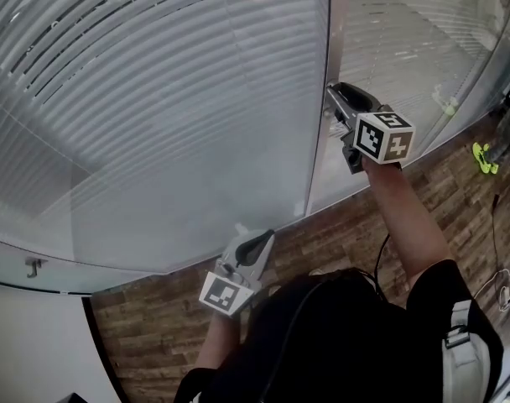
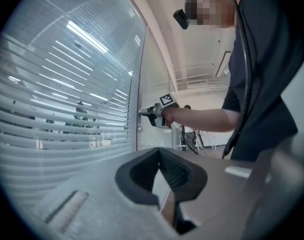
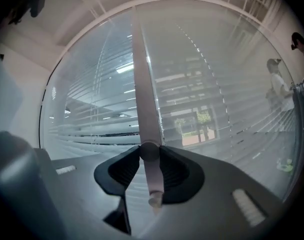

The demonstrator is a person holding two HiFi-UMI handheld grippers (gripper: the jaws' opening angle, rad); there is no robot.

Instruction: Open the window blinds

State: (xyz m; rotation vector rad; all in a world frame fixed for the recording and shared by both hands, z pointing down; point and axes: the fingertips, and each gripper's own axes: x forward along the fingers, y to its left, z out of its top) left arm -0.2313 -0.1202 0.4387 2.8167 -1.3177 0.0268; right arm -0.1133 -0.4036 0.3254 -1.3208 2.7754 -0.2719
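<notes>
Horizontal slatted blinds (image 1: 154,99) hang behind a glass wall, and their slats are tilted so that some light passes between them (image 3: 202,99). A thin pale wand (image 3: 144,99) hangs down beside the vertical frame post (image 1: 320,141). My right gripper (image 3: 150,156) points level at the glass and is shut on this wand, whose lower end pokes out below the pads. The right gripper (image 1: 335,92) also shows in the head view and, at arm's length, in the left gripper view (image 2: 147,113). My left gripper (image 1: 268,236) is held low near the glass, jaws together (image 2: 159,156) with nothing between them.
A wood-pattern floor (image 1: 339,233) runs along the foot of the glass. A green object (image 1: 485,158) and a cable (image 1: 498,288) lie at the right. A small metal hook (image 1: 33,267) sits low on the left. People (image 3: 279,84) stand behind the glass.
</notes>
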